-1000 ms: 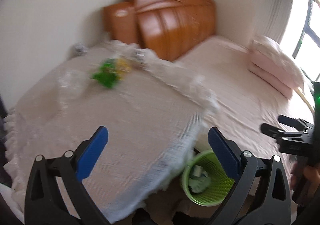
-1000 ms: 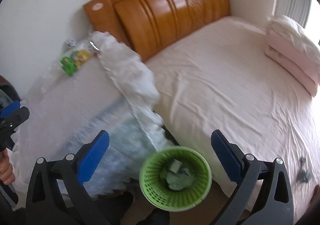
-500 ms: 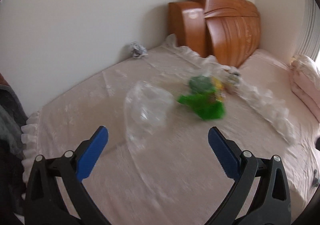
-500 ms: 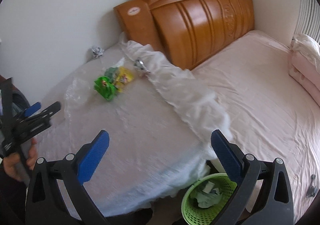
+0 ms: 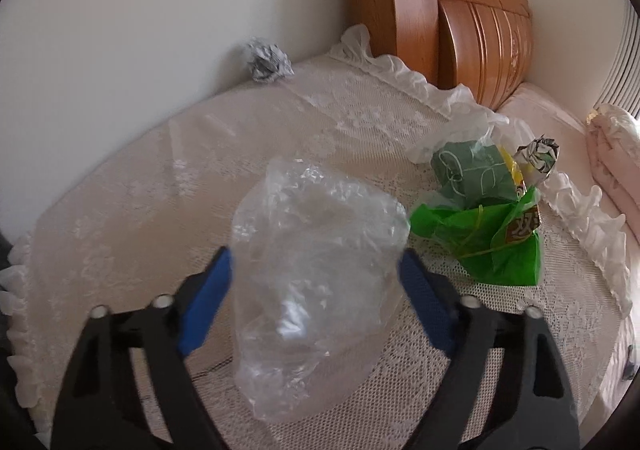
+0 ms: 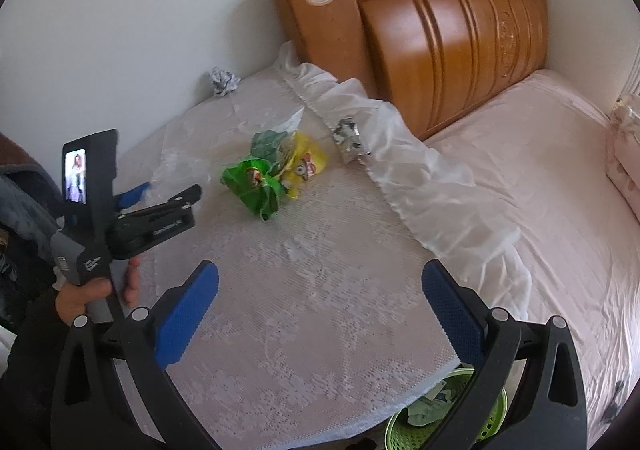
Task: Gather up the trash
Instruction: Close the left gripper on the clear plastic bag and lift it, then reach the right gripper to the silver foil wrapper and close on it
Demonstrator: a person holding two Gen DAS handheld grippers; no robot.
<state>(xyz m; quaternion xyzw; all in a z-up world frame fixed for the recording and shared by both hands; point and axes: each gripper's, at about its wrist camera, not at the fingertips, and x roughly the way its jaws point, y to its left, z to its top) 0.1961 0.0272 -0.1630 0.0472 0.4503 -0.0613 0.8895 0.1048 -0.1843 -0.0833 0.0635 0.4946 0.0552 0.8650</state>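
**Left tool closing around the clear bag**

My left tool is over the lace-covered counter with the crumpled clear plastic bag sitting between its blue pads. The jaws have just been closing in, and the pads now stand right at the bag's sides; I cannot tell whether they are pressing on it yet. The bag rests on the counter.

My right tool hangs wide open above the counter's near part with nothing between its pads. Through its camera I see my left hand on the other tool's handle, at the counter's left edge.

Just beside the clear bag lies a bright green wrapper, touching a darker green packet and a yellow wrapper. A crumpled black-and-white paper ball sits near the counter's frilled edge, and another paper ball lies at the wall. A green basket with scraps in it stands on the floor below the counter's corner, next to the bed.
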